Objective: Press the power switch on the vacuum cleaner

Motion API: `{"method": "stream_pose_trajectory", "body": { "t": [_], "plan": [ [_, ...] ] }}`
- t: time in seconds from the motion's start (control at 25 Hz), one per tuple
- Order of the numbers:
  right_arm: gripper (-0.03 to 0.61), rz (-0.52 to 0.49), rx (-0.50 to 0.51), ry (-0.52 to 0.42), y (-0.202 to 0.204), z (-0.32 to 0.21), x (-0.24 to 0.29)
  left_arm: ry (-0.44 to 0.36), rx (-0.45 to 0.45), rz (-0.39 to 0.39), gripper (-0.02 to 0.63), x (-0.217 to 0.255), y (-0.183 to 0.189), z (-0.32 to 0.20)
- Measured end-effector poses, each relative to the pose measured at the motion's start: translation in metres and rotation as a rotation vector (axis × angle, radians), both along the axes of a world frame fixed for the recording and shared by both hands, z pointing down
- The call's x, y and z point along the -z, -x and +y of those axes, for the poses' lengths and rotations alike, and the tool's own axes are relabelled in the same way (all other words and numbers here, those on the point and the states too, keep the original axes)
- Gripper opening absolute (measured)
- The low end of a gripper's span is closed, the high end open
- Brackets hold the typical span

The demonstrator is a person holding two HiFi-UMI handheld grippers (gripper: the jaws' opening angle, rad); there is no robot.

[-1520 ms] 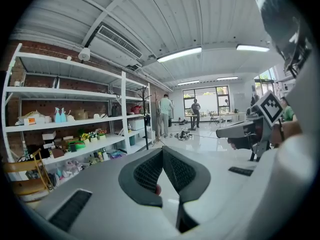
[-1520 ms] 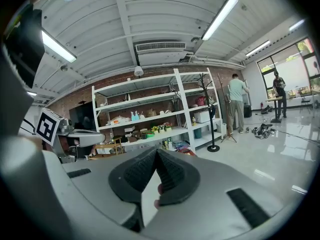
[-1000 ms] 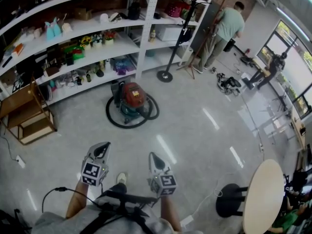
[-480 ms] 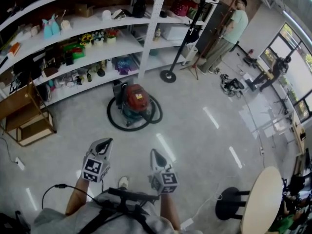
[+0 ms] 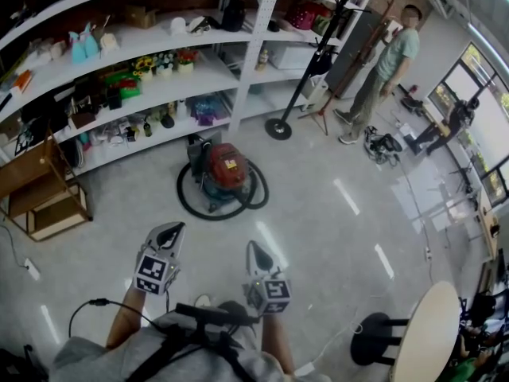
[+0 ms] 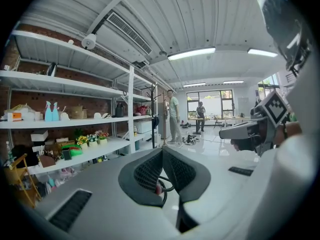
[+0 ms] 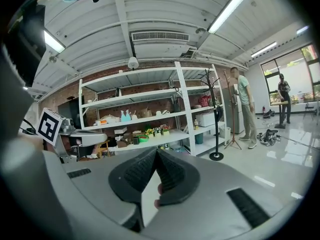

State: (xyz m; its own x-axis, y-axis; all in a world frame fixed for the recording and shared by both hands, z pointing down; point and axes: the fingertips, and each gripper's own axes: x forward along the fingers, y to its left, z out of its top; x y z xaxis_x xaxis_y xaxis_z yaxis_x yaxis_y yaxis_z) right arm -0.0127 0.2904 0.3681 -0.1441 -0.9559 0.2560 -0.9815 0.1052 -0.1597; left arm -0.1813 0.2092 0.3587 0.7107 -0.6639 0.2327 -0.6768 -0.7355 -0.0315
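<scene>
Head view — the red canister vacuum cleaner (image 5: pixel 225 168) sits on the floor (image 5: pixel 318 229) on the far side, just before the shelving (image 5: pixel 208 75), its black hose (image 5: pixel 189 205) coiled round it, well apart from your tools. Left tool (image 5: pixel 169 231) and right tool (image 5: pixel 254 251) both have jaws together, gripping nothing. The body looks rigid and weighty — press the switch with a closed tip. Its top label (image 5: pixel 230 164) is too small to read.
</scene>
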Motion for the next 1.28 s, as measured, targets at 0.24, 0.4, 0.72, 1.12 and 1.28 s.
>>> {"method": "stream_pose_trajectory", "body": {
  "t": [0.24, 0.4, 0.72, 1.12, 1.28],
  "plan": [
    [0.012, -0.006, 0.018, -0.005, -0.006, -0.022, 0.006, -0.009, 0.010, -0.002, 0.008, 0.002, -0.007, -0.018],
    [0.012, -0.013, 0.032, 0.000, -0.014, -0.040, 0.002, -0.004, 0.025, -0.008, 0.008, -0.001, -0.012, -0.033],
    [0.012, -0.026, 0.085, 0.010, -0.038, -0.106, -0.011, -0.014, 0.035, -0.021, 0.008, 0.000, -0.048, -0.092],
    [0.012, -0.057, 0.127, 0.056, -0.087, -0.207, -0.026, 0.023, 0.040, -0.068, 0.008, -0.016, -0.100, -0.185],
    [0.012, -0.061, 0.123, 0.082, -0.108, -0.238, -0.044, 0.044, 0.021, -0.110, 0.008, -0.031, -0.121, -0.217]
  ]
}}
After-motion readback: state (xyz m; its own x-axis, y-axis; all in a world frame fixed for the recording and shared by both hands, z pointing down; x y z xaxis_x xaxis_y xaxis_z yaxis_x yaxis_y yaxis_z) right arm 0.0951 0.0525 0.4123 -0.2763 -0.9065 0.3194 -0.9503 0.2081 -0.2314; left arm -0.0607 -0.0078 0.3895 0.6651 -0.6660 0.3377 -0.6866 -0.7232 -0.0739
